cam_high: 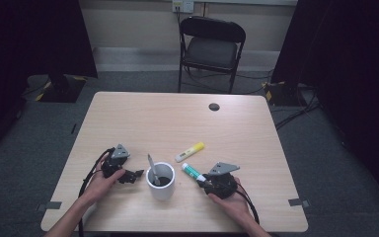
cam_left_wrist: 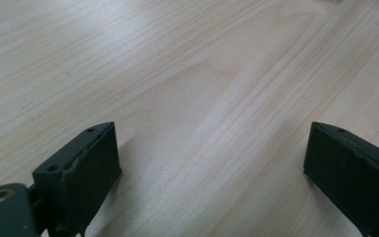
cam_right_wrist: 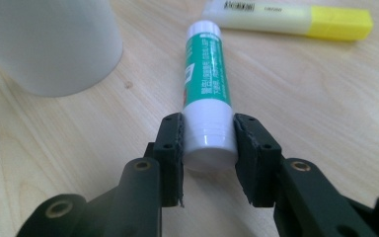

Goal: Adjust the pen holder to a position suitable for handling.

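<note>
A green and white glue stick (cam_right_wrist: pixel 207 74) lies on the wooden table (cam_high: pixel 177 123), just right of a white cup (cam_high: pixel 160 187). My right gripper (cam_right_wrist: pixel 208 123) is shut on the glue stick's white near end, one pad pressing on each side. From above, that right gripper (cam_high: pixel 201 178) sits low at the glue stick's (cam_high: pixel 191 171) near end. A pen (cam_high: pixel 151 165) stands in the cup. Left of the cup, my left gripper (cam_high: pixel 133 175) rests by the table top. In its own view the left gripper (cam_left_wrist: pixel 212 133) is open wide over bare wood.
A yellow highlighter (cam_high: pixel 189 151) lies beyond the glue stick, and shows again (cam_right_wrist: pixel 296 17) past the stick's far end. The cup's wall (cam_right_wrist: pixel 49 44) is close on the left of my right jaws. A black folding chair (cam_high: pixel 211 47) stands behind the table.
</note>
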Action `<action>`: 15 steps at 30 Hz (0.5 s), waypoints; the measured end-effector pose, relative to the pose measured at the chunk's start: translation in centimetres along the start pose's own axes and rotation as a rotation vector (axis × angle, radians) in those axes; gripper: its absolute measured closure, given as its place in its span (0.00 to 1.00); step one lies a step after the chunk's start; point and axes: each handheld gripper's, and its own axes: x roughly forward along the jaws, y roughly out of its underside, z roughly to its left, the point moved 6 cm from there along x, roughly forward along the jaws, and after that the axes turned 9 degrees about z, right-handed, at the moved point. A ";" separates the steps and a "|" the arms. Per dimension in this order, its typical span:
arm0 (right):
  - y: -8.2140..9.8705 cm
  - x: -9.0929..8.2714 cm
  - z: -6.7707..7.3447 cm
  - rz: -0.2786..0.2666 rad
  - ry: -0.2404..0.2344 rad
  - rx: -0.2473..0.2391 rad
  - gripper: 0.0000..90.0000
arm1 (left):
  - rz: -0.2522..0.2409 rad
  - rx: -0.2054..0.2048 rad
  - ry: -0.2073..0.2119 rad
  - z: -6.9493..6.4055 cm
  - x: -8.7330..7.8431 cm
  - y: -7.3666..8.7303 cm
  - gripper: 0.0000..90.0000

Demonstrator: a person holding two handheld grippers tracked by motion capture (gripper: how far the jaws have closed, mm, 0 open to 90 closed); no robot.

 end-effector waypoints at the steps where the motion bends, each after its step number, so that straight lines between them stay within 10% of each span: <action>1: -0.1 -0.2 0.0 -0.007 0.001 -0.001 0.73 | 0.000 0.000 0.000 0.0 0.0 0.0 0.07; 15: -1.1 -3.1 -1.0 -0.124 -0.004 0.049 0.73 | 0.000 0.000 0.000 0.0 0.0 0.0 0.07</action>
